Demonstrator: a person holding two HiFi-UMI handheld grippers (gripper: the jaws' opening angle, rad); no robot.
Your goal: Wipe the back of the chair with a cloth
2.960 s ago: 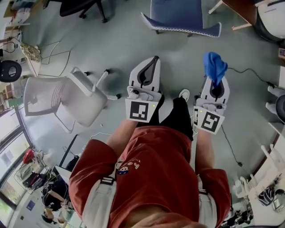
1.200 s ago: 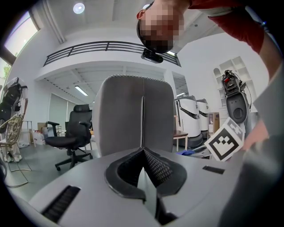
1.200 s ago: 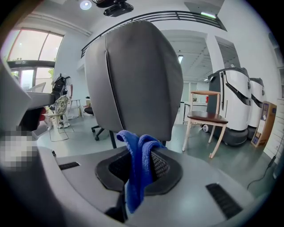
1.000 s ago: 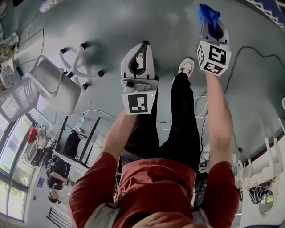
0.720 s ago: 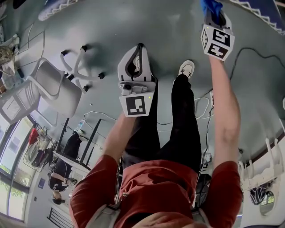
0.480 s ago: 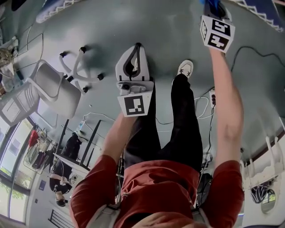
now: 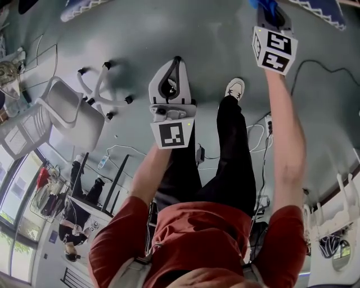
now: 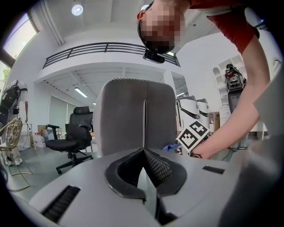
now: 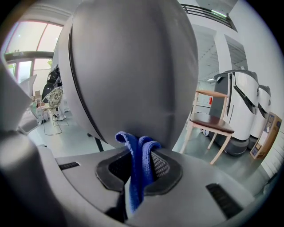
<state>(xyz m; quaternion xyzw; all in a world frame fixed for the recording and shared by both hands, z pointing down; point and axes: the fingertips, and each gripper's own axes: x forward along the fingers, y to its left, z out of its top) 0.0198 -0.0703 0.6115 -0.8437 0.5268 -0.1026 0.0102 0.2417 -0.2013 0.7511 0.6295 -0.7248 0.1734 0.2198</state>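
Cloth [image 9: 139,170], blue and folded, is pinched between the jaws of my right gripper [image 9: 141,156]. Its bunched top rises past the jaw tips and its tail hangs down between them. The cloth lies right up at the lower part of the chair back [image 9: 133,66], a smooth grey curved shell that fills most of the right gripper view; whether the cloth actually presses on it I cannot tell.

In the head view my right arm is stretched far forward, and the right gripper [image 7: 271,19] and a corner of the cloth [image 7: 264,4] sit at the top edge of the picture.

In the left gripper view the chair back [image 8: 133,115] stands upright straight ahead, with a seam down its middle. The right gripper's marker cube [image 8: 193,135] and a scrap of the cloth [image 8: 171,147] show just beside its lower right edge.

My left gripper [image 8: 143,150] has its jaws pressed together with nothing between them, and it is held short of the chair. In the head view the left gripper [image 7: 176,63] hangs over the grey floor [image 7: 214,45], beside my shoe [image 7: 235,88].

Surroundings:
- A white swivel chair [image 7: 70,109] is at my left.
- A black office chair [image 8: 73,137] stands behind the chair back.
- A wooden chair [image 9: 208,124] stands to the right.
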